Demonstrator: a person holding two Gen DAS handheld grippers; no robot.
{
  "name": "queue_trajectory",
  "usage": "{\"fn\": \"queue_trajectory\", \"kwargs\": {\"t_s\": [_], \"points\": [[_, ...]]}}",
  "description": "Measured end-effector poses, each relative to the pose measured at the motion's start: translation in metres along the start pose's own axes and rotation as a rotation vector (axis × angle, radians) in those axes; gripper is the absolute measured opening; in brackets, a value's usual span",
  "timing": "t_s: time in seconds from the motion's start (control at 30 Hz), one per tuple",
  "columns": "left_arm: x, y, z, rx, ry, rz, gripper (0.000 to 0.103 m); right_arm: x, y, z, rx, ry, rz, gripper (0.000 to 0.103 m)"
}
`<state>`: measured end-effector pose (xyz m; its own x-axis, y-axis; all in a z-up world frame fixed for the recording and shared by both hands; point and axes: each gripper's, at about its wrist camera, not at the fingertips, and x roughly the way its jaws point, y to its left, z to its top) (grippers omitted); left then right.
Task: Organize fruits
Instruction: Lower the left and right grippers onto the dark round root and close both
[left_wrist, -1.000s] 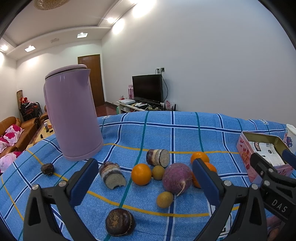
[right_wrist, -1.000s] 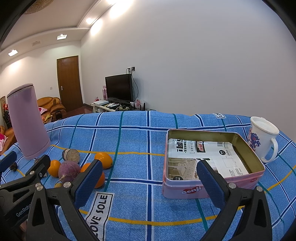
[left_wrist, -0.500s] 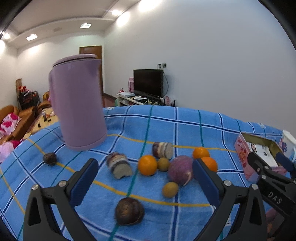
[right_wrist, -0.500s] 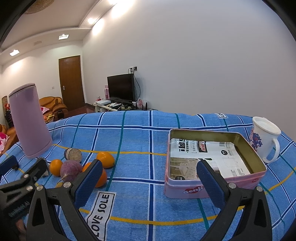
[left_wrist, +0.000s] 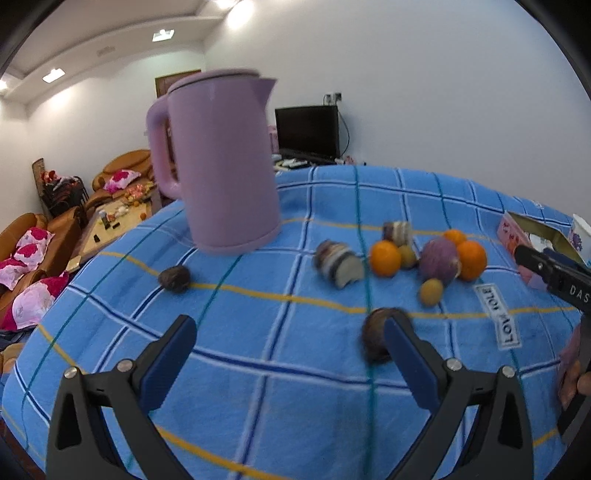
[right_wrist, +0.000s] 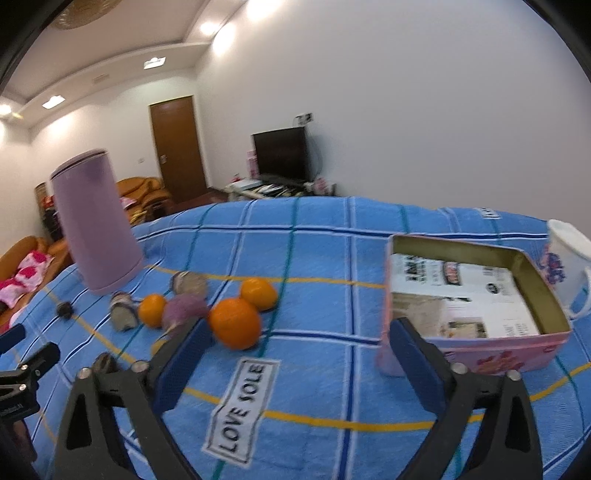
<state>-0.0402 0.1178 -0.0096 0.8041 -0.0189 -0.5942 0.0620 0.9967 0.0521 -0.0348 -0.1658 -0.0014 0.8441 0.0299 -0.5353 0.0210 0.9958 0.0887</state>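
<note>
Fruits lie on the blue checked cloth (left_wrist: 258, 354): three oranges (right_wrist: 235, 324), a purple round one (left_wrist: 439, 260), small yellow ones (left_wrist: 430, 291), cut striped pieces (left_wrist: 338, 262) and dark brown ones (left_wrist: 373, 339). My left gripper (left_wrist: 290, 349) is open and empty, low over the cloth, its right finger just in front of a dark brown fruit. My right gripper (right_wrist: 299, 350) is open and empty, its left finger close beside the nearest orange. An open pink tin (right_wrist: 517, 343) lined with paper stands to its right.
A tall purple kettle (left_wrist: 223, 162) stands at the back left of the fruits. A white flowered mug (right_wrist: 565, 266) is behind the tin. A lone dark fruit (left_wrist: 174, 278) lies near the kettle. The cloth's left edge drops off toward sofas.
Both grippers have swung leftward and forward. The left one now sits nearer the kettle and dark brown fruit; the right one has come close to the nearest orange. Both stay open.
</note>
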Motion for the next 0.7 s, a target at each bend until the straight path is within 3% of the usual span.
{"fn": "queue_trajectory", "kwargs": {"t_s": [0.07, 0.2, 0.3, 0.5, 0.7], "points": [[0.001, 0.02, 0.001, -0.023, 0.013, -0.002, 0.103, 0.005, 0.006, -0.003, 0.005, 0.05, 0.088, 0.069], [0.009, 0.063, 0.003, -0.072, 0.03, 0.086, 0.103, 0.012, 0.037, -0.009, -0.035, 0.138, 0.292, 0.067], [0.019, 0.09, 0.005, -0.134, 0.062, 0.098, 0.102, 0.013, 0.072, -0.013, -0.128, 0.169, 0.353, 0.067], [0.047, 0.117, 0.017, -0.147, 0.095, 0.133, 0.1, 0.032, 0.145, -0.017, -0.238, 0.28, 0.397, 0.067], [0.084, 0.126, 0.039, -0.118, 0.134, 0.138, 0.09, 0.062, 0.176, -0.022, -0.25, 0.351, 0.344, 0.046]]}}
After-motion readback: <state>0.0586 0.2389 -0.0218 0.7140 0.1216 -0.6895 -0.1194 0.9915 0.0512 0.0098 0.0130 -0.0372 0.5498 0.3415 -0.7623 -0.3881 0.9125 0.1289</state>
